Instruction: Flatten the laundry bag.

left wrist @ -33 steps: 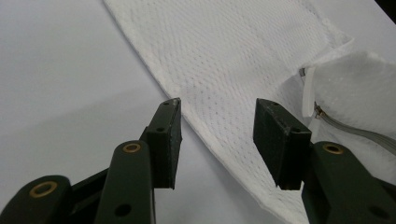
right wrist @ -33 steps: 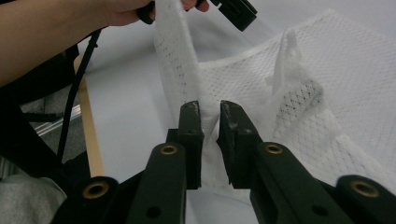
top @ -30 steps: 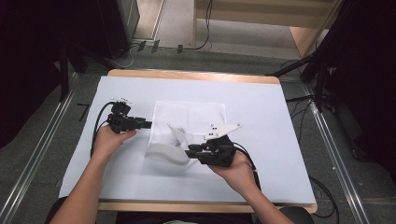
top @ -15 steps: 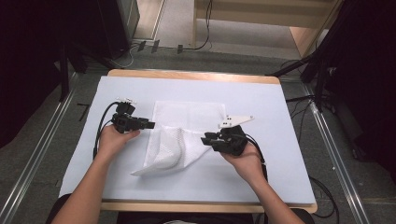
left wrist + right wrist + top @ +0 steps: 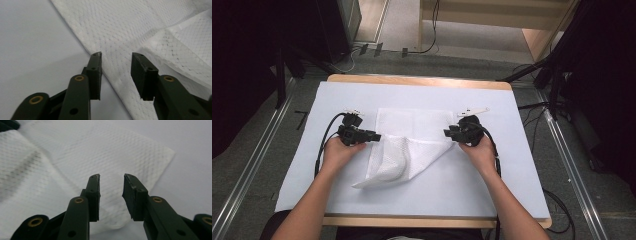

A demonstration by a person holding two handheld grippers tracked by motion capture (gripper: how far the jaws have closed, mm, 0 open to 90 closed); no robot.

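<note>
White cloth (image 5: 412,140) lies mid-worktop (image 5: 287,150), half folded, loose flap drooping toward the person. Left gripper (image 5: 374,135) sits at cloth's left edge, fingers (image 5: 96,71) spread and just closing in, nothing pinched. Right gripper (image 5: 447,133) at cloth's right edge, fingers (image 5: 93,192) spread, just opening, cloth beneath. Tip: get a grip on edges w/ both sides level, pull taut before folding.
</note>
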